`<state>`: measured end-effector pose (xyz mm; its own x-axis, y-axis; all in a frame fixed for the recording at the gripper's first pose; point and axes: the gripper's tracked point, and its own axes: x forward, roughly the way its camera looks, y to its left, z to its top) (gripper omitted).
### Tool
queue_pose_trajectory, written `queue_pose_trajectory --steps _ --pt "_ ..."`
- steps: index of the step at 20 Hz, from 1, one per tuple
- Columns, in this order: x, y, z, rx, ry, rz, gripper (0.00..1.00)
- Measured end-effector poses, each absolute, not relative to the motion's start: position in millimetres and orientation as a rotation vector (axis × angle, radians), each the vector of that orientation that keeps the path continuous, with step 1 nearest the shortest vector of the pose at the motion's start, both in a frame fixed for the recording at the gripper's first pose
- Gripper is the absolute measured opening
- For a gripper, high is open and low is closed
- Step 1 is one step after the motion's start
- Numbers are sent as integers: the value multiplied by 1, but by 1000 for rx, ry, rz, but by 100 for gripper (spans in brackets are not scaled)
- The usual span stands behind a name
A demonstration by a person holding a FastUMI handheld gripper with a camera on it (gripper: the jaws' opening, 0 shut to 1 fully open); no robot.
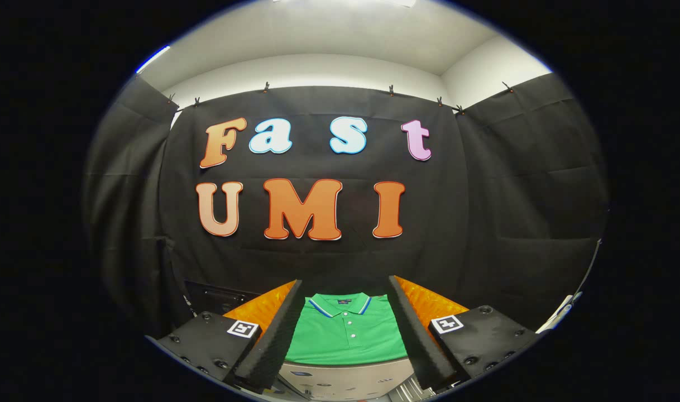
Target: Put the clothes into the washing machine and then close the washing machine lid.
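Facing green polo shirt (pixel 345 335) at 12 o'clock, lying flat between spread fingers; gripper (pixel 344 329) wide open, holding nothing; collar at far end.

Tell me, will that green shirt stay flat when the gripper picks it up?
Probably not. The shirt looks like soft knit cloth, folded flat, so it should droop and unfold once lifted. It seems light. The gripper stands open with the shirt between and beyond its fingers; a pinch likely grabs only the top layer.
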<state>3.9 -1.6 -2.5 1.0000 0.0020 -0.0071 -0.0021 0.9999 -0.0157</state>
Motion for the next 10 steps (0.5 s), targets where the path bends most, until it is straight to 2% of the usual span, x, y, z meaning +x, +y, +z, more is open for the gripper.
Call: queue_pose_trajectory --steps 10 --pt "12 6 -3 -18 13 -7 97"
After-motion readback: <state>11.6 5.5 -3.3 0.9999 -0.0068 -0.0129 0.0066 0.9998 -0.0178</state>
